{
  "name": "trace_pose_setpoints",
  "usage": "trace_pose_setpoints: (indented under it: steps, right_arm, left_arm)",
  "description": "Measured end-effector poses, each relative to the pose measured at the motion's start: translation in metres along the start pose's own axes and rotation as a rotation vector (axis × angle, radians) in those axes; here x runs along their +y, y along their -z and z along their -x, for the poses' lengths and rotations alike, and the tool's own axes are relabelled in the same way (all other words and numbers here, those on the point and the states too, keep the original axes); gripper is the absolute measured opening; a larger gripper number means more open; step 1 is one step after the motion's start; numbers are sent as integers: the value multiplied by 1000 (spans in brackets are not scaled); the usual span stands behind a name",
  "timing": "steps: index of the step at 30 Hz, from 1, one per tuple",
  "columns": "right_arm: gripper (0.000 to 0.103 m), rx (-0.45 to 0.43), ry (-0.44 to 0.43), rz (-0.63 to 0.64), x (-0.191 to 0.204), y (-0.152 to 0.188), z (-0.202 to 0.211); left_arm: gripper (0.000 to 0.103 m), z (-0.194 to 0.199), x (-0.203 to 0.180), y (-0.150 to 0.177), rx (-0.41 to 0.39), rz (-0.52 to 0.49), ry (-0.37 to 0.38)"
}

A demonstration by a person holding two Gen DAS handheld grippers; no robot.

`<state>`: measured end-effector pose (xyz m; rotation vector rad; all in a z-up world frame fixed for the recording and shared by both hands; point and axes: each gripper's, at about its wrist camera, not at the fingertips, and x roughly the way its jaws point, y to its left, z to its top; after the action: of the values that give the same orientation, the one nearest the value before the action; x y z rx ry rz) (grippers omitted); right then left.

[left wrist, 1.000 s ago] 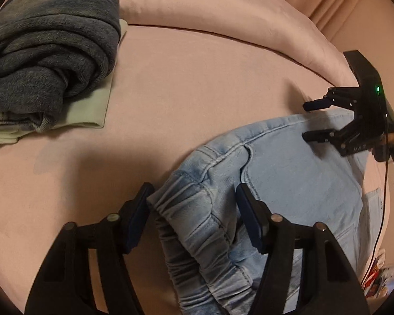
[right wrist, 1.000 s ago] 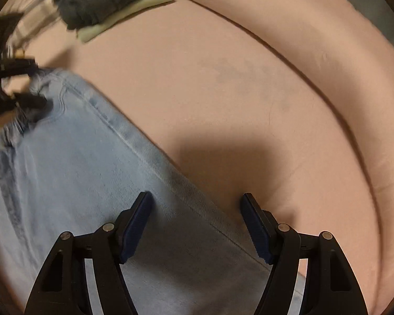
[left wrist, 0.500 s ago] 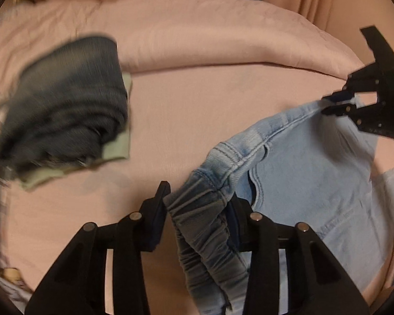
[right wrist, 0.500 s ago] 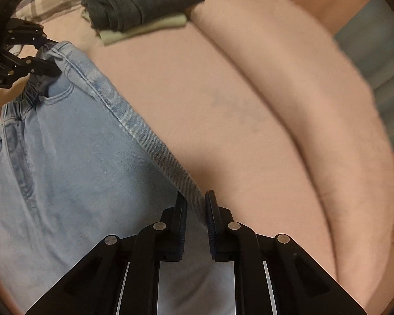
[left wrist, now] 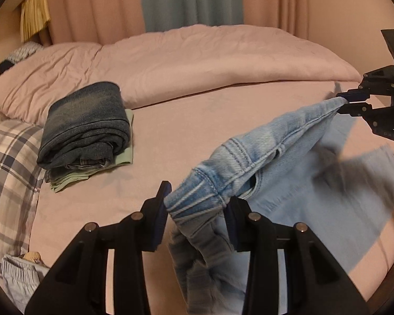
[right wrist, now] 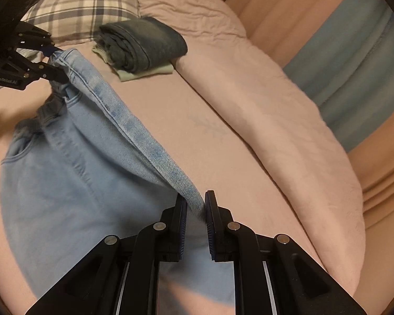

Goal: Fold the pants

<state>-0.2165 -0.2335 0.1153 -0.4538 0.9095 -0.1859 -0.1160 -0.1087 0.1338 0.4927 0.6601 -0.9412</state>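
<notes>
Your left hand-held gripper [left wrist: 197, 210] clamps the waistband of the light jeans [left wrist: 275, 157]; your right hand-held gripper [right wrist: 195, 210] pinches their side seam. They hang above the bed [left wrist: 183, 120], right of the folded stack [left wrist: 86, 126]. Keep that edge taut and level.

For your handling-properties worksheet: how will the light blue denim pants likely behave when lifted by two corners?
The light blue denim pants probably sag: cloth droops below the taut edge between the left tool and right tool. Likely non-slippery, since both pinches hold. Probably fairly heavy, given thick seams.
</notes>
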Motion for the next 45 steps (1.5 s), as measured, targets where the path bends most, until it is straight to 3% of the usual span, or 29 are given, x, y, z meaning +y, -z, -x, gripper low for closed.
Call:
trace_pose_setpoints:
  steps: [9, 18, 28, 31, 34, 40, 43, 45]
  right_arm:
    - [15, -9, -75, 52, 78, 62, 48]
    - [14, 76, -111, 145, 145, 94, 38]
    - [14, 72, -103, 160, 164, 92, 56]
    - [14, 95, -145, 190, 185, 102, 43]
    - [14, 73, -111, 189, 196, 103, 31]
    - [14, 49, -233, -38, 162, 101, 48]
    - [16, 11, -316, -249, 126, 112, 62]
    - [31, -10, -344, -434, 93, 130, 67]
  left_arm:
    - [38, 18, -29, 79, 12, -82, 28]
    - [37, 0, -45, 128, 84, -180, -37]
    - [37, 3, -31, 138, 59, -96, -31]
    - [38, -4, -37, 148, 87, -118, -50]
    - [43, 0, -31, 148, 83, -64, -50]
    - [55, 30, -17, 150, 72, 57, -50]
    - [56, 48, -18, 152, 45, 96, -59]
    - [57, 61, -22, 148, 14, 134, -42]
